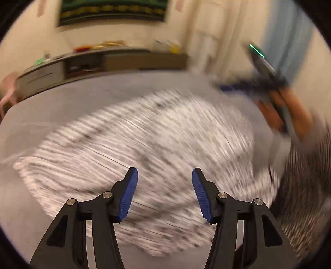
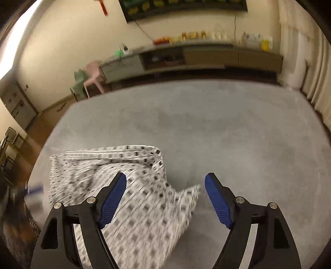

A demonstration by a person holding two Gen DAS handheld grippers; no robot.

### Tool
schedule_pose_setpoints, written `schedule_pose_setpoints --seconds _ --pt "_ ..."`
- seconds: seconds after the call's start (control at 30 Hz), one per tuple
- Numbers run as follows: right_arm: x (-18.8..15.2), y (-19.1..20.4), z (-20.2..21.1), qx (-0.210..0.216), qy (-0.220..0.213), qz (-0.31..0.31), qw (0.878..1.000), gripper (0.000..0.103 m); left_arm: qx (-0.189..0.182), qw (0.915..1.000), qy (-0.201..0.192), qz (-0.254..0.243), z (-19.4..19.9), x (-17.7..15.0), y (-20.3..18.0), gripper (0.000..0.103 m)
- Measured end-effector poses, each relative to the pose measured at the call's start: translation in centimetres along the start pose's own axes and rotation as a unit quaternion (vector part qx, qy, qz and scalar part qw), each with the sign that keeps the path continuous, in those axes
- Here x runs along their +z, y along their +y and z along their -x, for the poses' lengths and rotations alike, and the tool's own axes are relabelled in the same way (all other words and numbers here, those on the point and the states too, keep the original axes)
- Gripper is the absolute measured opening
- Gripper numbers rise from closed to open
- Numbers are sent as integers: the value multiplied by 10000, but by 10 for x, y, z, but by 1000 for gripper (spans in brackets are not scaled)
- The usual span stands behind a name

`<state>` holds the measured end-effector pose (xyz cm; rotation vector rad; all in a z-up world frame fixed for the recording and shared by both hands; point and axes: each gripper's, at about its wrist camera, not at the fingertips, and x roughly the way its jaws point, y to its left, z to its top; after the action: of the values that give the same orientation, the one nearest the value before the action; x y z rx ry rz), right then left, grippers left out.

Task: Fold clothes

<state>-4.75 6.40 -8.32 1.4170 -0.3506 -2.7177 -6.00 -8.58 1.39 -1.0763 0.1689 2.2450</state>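
Note:
A white garment with a black check pattern (image 1: 144,144) lies crumpled on the grey bed cover (image 1: 62,99), blurred in the left wrist view. My left gripper (image 1: 164,178) hovers over it, open, with nothing between its blue pads. In the right wrist view the same garment (image 2: 134,196) sits at the lower left on the bed cover (image 2: 227,134). My right gripper (image 2: 165,186) stands wide open above the cloth's right edge, and its pads touch nothing. The other gripper with a hand (image 1: 275,91) shows blurred at the upper right of the left wrist view.
A long low cabinet (image 2: 196,58) with jars and small items runs along the far wall. A pink stool (image 2: 93,76) and a green one stand at its left end. Curtains (image 2: 310,72) hang on the right. A dark picture (image 2: 182,8) hangs above.

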Motion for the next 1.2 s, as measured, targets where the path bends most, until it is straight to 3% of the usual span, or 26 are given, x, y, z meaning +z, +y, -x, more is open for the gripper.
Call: schedule_pose_setpoints --seconds 0.1,0.13,0.17,0.2,0.23,0.27,0.33,0.4,0.47,0.5,0.57,0.6,0.63,0.67,0.7,0.77,0.8,0.83,0.87,0.93,1.03,1.13,1.2 --pt "13 2 -59 33 574 -15 9983 77 327 9936 562 -921 -41 -32 -53 57" --pt "13 5 -74 70 701 20 9975 63 476 9910 598 -1098 -50 -37 -56 57" --pt "14 8 -88 95 839 55 9964 26 415 9922 573 -1029 -51 -37 -51 40" --pt "15 10 -97 59 1028 90 9946 3 355 9933 553 -948 -53 -37 -45 20" --pt "17 13 -104 -6 1162 151 9931 3 309 9950 582 -749 -50 -34 -35 9" --pt "23 18 -99 -212 1030 348 9939 2 408 9958 497 -651 -43 -32 -25 6" --pt "45 33 -58 -621 414 818 9938 2 501 9982 170 -266 -15 -29 0 5" --pt "70 55 -1 -1039 -361 1403 9840 2 449 9984 -205 270 20 -31 29 4" --pt "88 88 50 -1808 -1093 2258 9510 2 361 9949 -527 776 51 -37 56 4" --pt "95 104 63 -2363 -1385 2670 9240 2 314 9942 -458 916 50 -43 66 4" --pt "110 123 64 -2956 -1673 3184 8850 4 232 9921 -311 1191 47 -55 85 4" --pt "121 121 47 -3028 -1526 3220 8839 9 341 9911 -132 1283 37 -57 91 5" --pt "131 118 31 -3075 -1351 3218 8852 32 446 9902 8 1321 26 -61 92 6" --pt "141 107 13 -2979 -1053 3011 8998 45 535 9899 58 1310 19 -60 94 6" --pt "144 91 0 -2704 -789 2640 9225 52 596 9899 47 1283 19 -59 91 7" --pt "140 51 -4 -1855 -505 1459 9704 55 712 9898 19 1233 20 -56 85 8" --pt "126 29 0 -1292 -490 819 9870 56 724 9894 -58 1257 22 -54 85 8" --pt "106 8 4 -768 -455 324 9955 60 699 9891 -79 1292 20 -50 81 8" --pt "84 -11 7 -288 -409 -135 9987 61 673 9885 -71 1351 17 -50 81 8" --pt "30 -35 7 227 -236 -681 9971 61 657 9872 -62 1448 11 -49 78 8" --pt "-45 -42 -5 832 86 -985 9916 66 794 9831 -170 1640 9 -39 74 6" --pt "-82 -24 -23 1037 381 -780 9908 66 863 9766 -604 1875 21 -11 88 5" --pt "-84 1 -28 1059 471 -235 9930 53 872 9709 -958 2014 38 11 96 5"
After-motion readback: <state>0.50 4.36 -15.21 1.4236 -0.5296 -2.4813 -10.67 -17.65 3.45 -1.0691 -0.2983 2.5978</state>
